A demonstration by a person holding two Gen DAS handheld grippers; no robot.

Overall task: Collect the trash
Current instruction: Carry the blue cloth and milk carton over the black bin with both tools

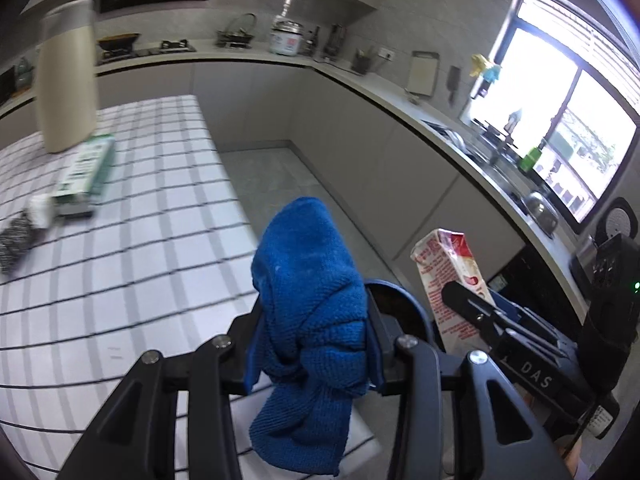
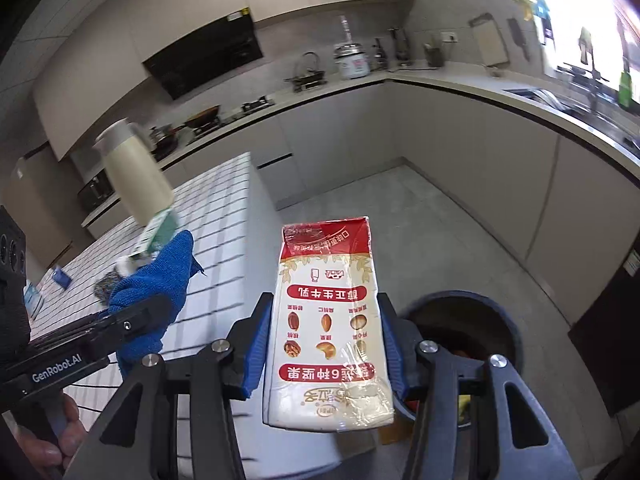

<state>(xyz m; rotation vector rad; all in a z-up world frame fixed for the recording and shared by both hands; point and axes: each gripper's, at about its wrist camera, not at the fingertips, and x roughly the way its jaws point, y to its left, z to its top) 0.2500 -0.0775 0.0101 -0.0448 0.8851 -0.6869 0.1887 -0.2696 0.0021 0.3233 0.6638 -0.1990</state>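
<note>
My left gripper [image 1: 314, 344] is shut on a blue cloth [image 1: 310, 300] that hangs over the corner of the checked table [image 1: 140, 272]. My right gripper [image 2: 326, 344] is shut on a red and white milk carton [image 2: 328, 320], held above the floor beside a round blue trash bin [image 2: 464, 328]. The carton [image 1: 448, 280] and right gripper [image 1: 472, 308] also show in the left wrist view, with the bin rim [image 1: 404, 300] behind the cloth. The cloth [image 2: 156, 284] and left gripper [image 2: 132, 320] show in the right wrist view.
On the table lie a green and white carton [image 1: 86, 172], a small white cup [image 1: 42, 210], a dark scrubber [image 1: 16, 240] and a tall cream jug [image 1: 66, 76]. Kitchen counters [image 1: 360, 80] run along the back and right walls.
</note>
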